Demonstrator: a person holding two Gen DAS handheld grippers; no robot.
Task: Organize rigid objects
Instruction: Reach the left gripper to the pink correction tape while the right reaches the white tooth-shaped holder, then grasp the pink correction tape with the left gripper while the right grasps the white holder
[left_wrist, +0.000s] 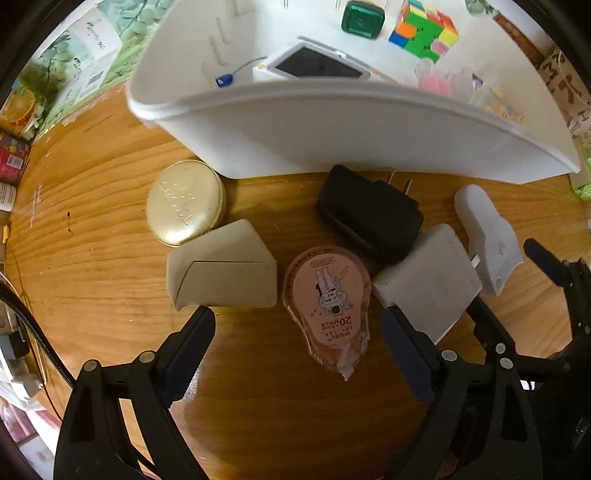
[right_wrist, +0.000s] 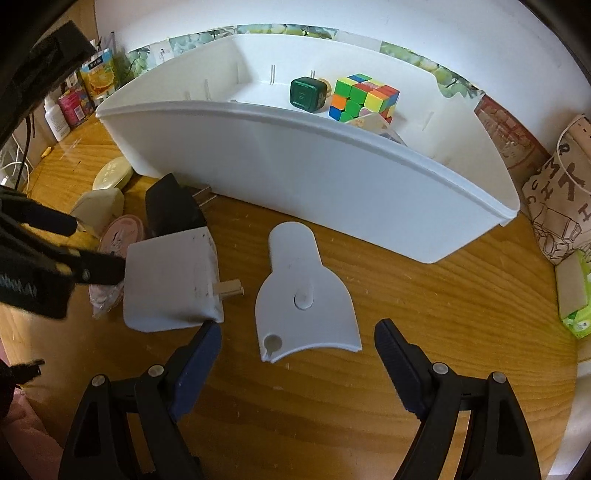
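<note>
Both tools wide open, empty: left tool straddles pink tape dispenser, right tool white plastic piece; centre before closing

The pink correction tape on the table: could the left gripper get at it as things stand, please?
Probably yes. The pink correction tape lies flat between the open jaws of the left gripper, with nothing over it. The beige box and white adapter crowd either side.

Below my left camera, a pink plastic tape dispenser lay on the wooden table, between a beige wedge-shaped box and a white square charger. Behind them stood a white plastic bin holding a multicoloured puzzle cube.
</note>
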